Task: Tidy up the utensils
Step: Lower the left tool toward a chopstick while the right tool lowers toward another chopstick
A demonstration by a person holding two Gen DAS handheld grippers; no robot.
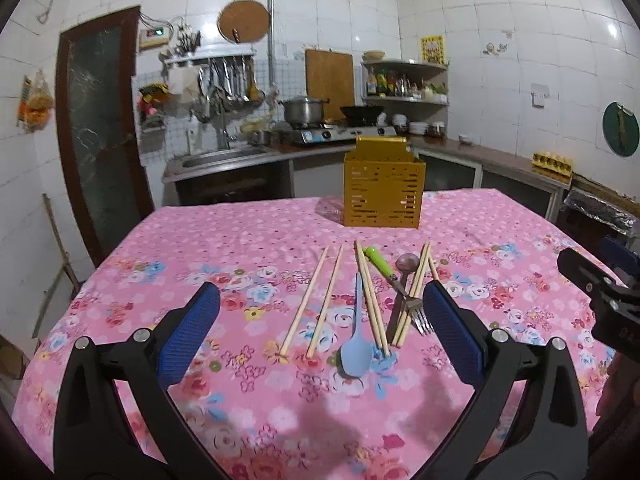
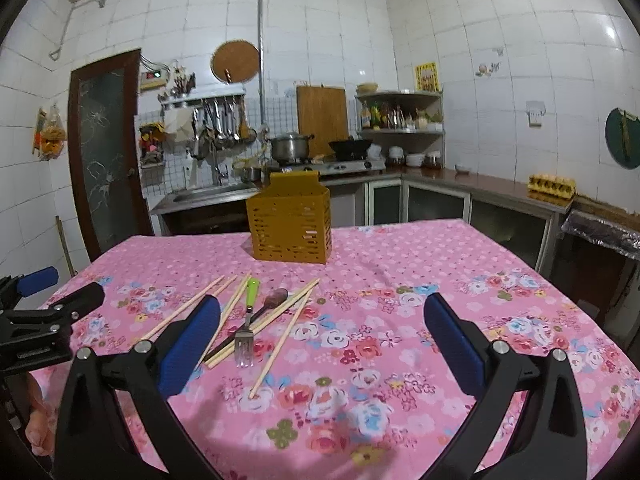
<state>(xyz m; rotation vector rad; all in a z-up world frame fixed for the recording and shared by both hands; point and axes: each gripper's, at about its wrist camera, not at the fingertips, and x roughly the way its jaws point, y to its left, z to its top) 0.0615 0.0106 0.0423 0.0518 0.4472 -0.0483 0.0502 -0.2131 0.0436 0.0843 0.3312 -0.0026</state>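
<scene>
Utensils lie on the pink floral tablecloth (image 1: 240, 240): several wooden chopsticks (image 1: 308, 300), a light blue spoon (image 1: 354, 344), a green-handled fork (image 1: 394, 280) and a dark metal spoon (image 1: 402, 284). A yellow slotted utensil holder (image 1: 382, 186) stands upright at the table's far side. My left gripper (image 1: 320, 328) is open and empty above the near table, the utensils between its fingers. My right gripper (image 2: 320, 340) is open and empty, to the right of the utensils; fork (image 2: 246, 328), chopsticks (image 2: 280, 344) and holder (image 2: 290, 228) show there. The left gripper shows at that view's left edge (image 2: 40, 312).
Behind the table runs a kitchen counter with a sink (image 1: 224, 158), a gas stove with a pot (image 1: 304, 110) and a wok, and a corner shelf (image 1: 404, 84). A dark door (image 1: 100, 132) stands at the left. An egg tray (image 1: 552, 162) sits on the right counter.
</scene>
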